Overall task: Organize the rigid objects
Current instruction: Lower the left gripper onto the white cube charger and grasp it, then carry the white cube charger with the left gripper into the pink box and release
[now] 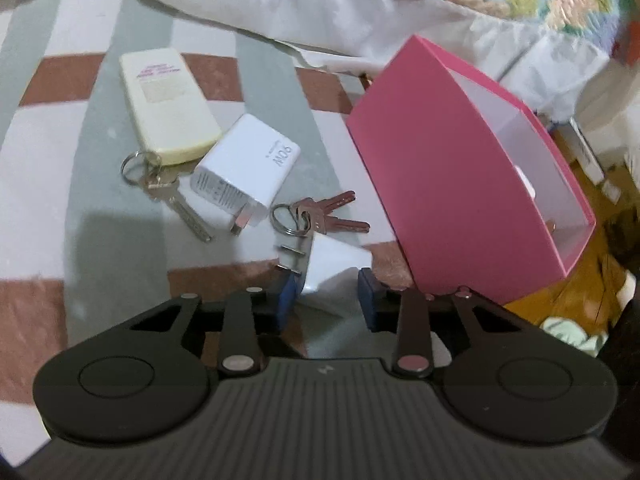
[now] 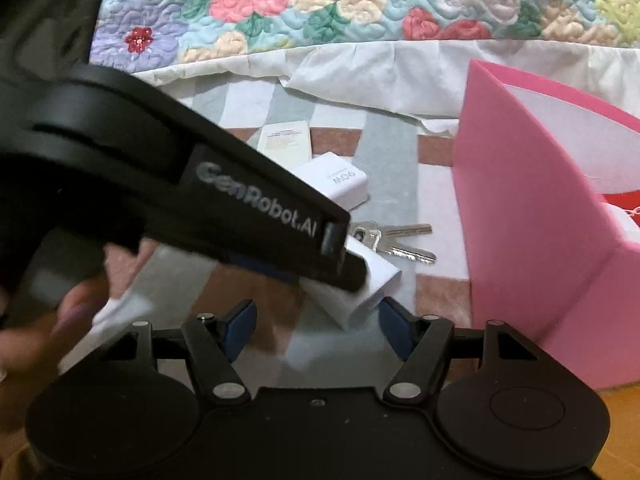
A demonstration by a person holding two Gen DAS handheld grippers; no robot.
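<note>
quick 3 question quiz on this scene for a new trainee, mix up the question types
1. True or false: the left gripper has a small white charger between its fingers.
2. Multiple choice: the key bunch lying nearest the pink box is A) inside the box, B) on the checked cloth beside the box, C) on top of the cream remote.
3. Fill in: the larger white charger lies between the cream remote and the ____ bunch.

Key
1. True; whether the pads actually pinch it is unclear.
2. B
3. key
</note>
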